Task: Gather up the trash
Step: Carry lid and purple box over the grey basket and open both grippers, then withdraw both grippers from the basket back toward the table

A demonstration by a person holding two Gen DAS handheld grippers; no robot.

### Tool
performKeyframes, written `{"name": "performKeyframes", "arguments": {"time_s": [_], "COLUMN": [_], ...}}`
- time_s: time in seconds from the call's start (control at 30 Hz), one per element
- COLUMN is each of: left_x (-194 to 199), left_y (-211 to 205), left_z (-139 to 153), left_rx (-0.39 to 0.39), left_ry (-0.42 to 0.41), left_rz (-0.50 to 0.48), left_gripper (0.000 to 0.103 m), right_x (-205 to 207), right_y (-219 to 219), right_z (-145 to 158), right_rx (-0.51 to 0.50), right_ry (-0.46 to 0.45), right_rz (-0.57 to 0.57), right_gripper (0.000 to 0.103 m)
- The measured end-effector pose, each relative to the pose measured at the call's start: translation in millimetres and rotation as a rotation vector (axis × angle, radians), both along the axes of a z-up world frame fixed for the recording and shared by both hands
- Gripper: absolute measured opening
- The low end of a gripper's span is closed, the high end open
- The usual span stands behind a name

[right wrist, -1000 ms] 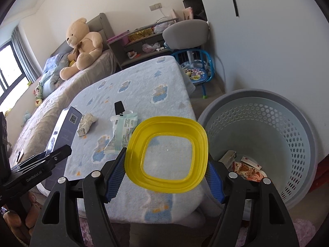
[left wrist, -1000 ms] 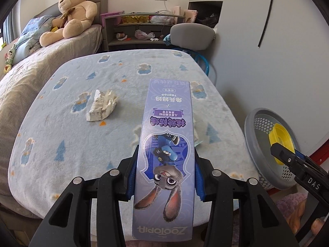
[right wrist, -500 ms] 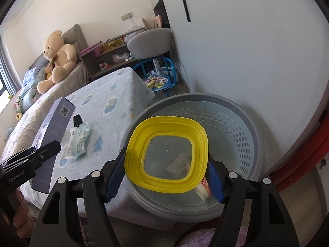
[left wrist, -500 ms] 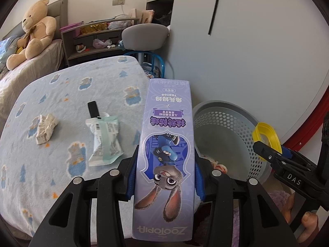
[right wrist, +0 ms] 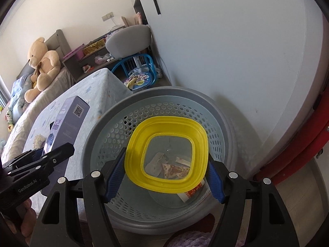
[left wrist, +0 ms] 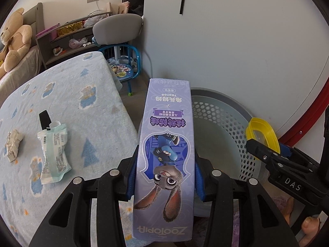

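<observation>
My left gripper [left wrist: 165, 177] is shut on a long purple Zootopia box [left wrist: 167, 144], held over the near rim of the grey perforated basket [left wrist: 224, 123]. My right gripper [right wrist: 166, 164] is shut on a yellow-rimmed clear lid [right wrist: 166, 131], directly above the basket [right wrist: 115, 123], whose bottom holds several wrappers [right wrist: 174, 169]. A pale green packet [left wrist: 54, 150], a crumpled paper wad [left wrist: 12, 144] and a small black item [left wrist: 44, 119] lie on the blue-patterned bedcover [left wrist: 86, 111]. The purple box [right wrist: 70, 121] and the left gripper [right wrist: 39, 160] show at the left of the right wrist view.
A blue child's chair [left wrist: 123, 61] and a grey chair [left wrist: 117, 27] stand beyond the bed by the white wall. A teddy bear [right wrist: 42, 63] sits on the far bed. A red curved frame [right wrist: 298, 150] stands right of the basket.
Both grippers have swung from over the bed to the right, carrying the box and the lid. The basket now lies under them. The grips look unchanged.
</observation>
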State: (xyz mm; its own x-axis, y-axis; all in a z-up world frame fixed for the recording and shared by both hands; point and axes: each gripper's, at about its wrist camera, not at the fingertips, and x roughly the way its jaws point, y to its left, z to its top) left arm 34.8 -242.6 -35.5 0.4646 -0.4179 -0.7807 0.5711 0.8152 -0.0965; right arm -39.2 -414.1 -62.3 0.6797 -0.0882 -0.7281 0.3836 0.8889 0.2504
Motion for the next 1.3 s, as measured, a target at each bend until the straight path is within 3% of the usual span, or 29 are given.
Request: {"name": "performKeyframes", "arguments": {"time_s": [0.43, 0.5, 0.6, 1.3], "left_x": [2.1, 2.1, 1.0, -5.0], "left_y": [-30.8, -29.5, -27.2, -14.8], "left_z": [-14.5, -14.0, -11.3, -2.7], "left_rx": [0.012, 0.013, 0.014, 0.017], "left_ry": [0.023, 0.018, 0.001, -0.012], "left_rz": [-0.012, -0.005, 0.01, 0.055], "left_gripper": [0.044, 0.055, 0.063, 0.067], "right_x": [2.1, -0.1, -1.6, -1.6], "right_y": [-12.6, -12.3, -10.8, -9.4], "right_z": [-5.7, -4.2, -2.8, -3.1], "right_rx": [-0.001, -0.01, -0.022, -0.034], "right_ry": [0.017, 0.006, -0.003, 0.002], "right_rz": [-0.037, -0.044, -0.045, -0.054], "right_gripper": [0.074, 0.082, 0.084, 0.089]}}
